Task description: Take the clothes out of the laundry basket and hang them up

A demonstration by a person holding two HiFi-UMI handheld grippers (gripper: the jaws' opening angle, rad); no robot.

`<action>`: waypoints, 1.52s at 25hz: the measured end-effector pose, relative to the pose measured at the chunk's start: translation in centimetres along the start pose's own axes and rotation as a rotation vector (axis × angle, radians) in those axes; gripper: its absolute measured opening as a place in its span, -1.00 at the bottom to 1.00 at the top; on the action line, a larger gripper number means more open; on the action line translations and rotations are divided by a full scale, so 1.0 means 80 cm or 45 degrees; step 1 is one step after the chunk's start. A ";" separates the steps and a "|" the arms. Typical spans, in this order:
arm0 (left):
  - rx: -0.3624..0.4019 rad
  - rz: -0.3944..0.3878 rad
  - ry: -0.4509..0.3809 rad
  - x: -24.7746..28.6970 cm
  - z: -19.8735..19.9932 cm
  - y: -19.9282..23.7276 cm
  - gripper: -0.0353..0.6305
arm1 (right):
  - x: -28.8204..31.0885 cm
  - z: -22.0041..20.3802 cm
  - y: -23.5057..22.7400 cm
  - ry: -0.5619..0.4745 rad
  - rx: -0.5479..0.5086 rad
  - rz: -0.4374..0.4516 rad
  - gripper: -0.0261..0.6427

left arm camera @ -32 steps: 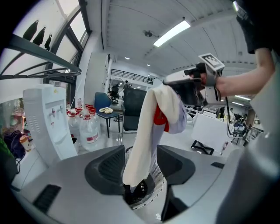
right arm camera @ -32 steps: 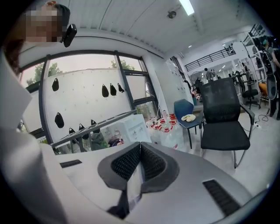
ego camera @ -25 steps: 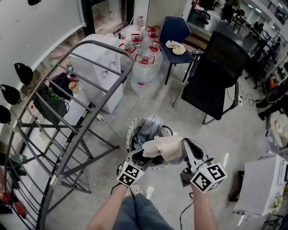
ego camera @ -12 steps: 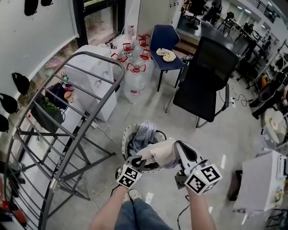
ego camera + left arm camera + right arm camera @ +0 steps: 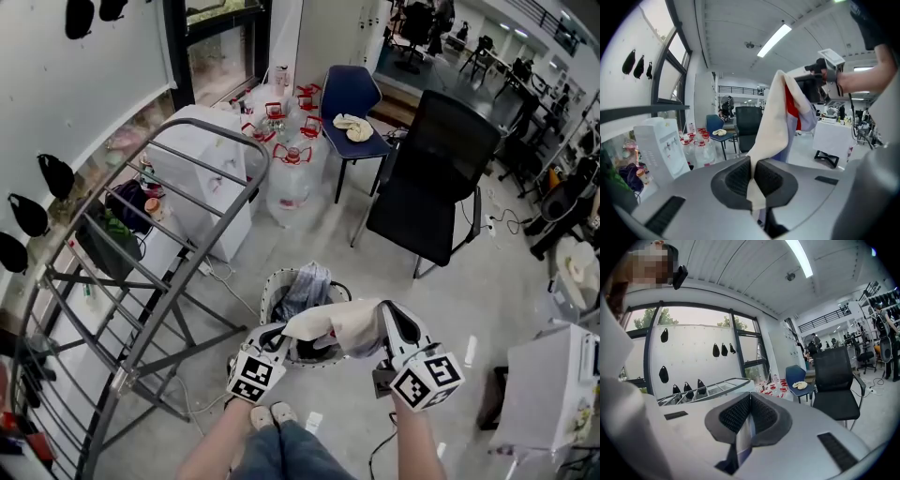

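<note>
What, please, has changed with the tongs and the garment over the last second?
The left tongs have just closed on the cream garment, which now spans both tongs. The right tongs stayed shut on it; the laundry basket and drying rack are unmoved.

drying rack (image 5: pixel 187 279) crowds the left, black chair (image 5: pixel 441 178) stands beyond the basket (image 5: pixel 268 300), bare floor (image 5: pixel 375 272) between.

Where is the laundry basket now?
In the head view, the laundry basket stands on the floor at lower centre, partly behind the held cream garment, right of the grey drying rack.
</note>
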State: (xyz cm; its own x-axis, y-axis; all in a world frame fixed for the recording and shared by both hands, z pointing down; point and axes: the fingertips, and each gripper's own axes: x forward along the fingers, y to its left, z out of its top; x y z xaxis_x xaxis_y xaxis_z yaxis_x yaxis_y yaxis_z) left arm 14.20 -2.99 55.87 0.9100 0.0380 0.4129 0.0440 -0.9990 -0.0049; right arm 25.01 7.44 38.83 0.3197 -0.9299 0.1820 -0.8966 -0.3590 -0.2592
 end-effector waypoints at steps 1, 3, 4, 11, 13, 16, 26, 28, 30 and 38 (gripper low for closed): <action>0.012 0.027 -0.024 -0.013 0.015 0.007 -0.82 | -0.003 0.004 -0.003 -0.012 -0.002 -0.010 -0.90; 0.025 0.088 -0.068 -0.041 0.045 0.023 -0.82 | -0.006 0.014 -0.006 -0.035 -0.005 -0.026 -0.90; 0.027 0.121 -0.087 -0.055 0.060 0.032 -0.82 | -0.007 0.020 -0.005 -0.045 -0.009 -0.029 -0.90; 0.060 0.299 -0.186 -0.156 0.163 0.077 -0.82 | 0.014 0.044 0.026 -0.060 -0.080 0.011 -0.90; 0.063 0.349 -0.208 -0.186 0.187 0.083 -0.82 | 0.019 0.052 0.043 -0.081 -0.069 0.051 -0.90; 0.069 0.433 -0.234 -0.232 0.215 0.091 -0.82 | 0.021 0.076 0.076 -0.127 -0.067 0.126 -0.90; 0.029 0.736 -0.268 -0.387 0.226 0.122 -0.82 | 0.057 0.135 0.225 -0.215 -0.082 0.461 -0.90; 0.020 0.792 -0.267 -0.420 0.221 0.124 -0.82 | 0.065 0.136 0.259 -0.217 -0.081 0.530 -0.90; 0.015 0.860 -0.260 -0.454 0.217 0.127 -0.82 | 0.074 0.138 0.296 -0.212 -0.080 0.608 -0.90; -0.045 1.187 -0.204 -0.587 0.188 0.130 -0.82 | 0.098 0.131 0.457 -0.162 -0.096 0.982 -0.90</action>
State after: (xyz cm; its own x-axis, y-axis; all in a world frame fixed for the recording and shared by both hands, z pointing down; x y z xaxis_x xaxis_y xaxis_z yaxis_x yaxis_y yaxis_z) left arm -21.91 -14.84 22.74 0.6182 -0.7758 0.1263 -0.7395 -0.6285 -0.2409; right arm -2.03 -13.81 20.83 -0.3733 -0.9179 -0.1347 -0.8964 0.3943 -0.2024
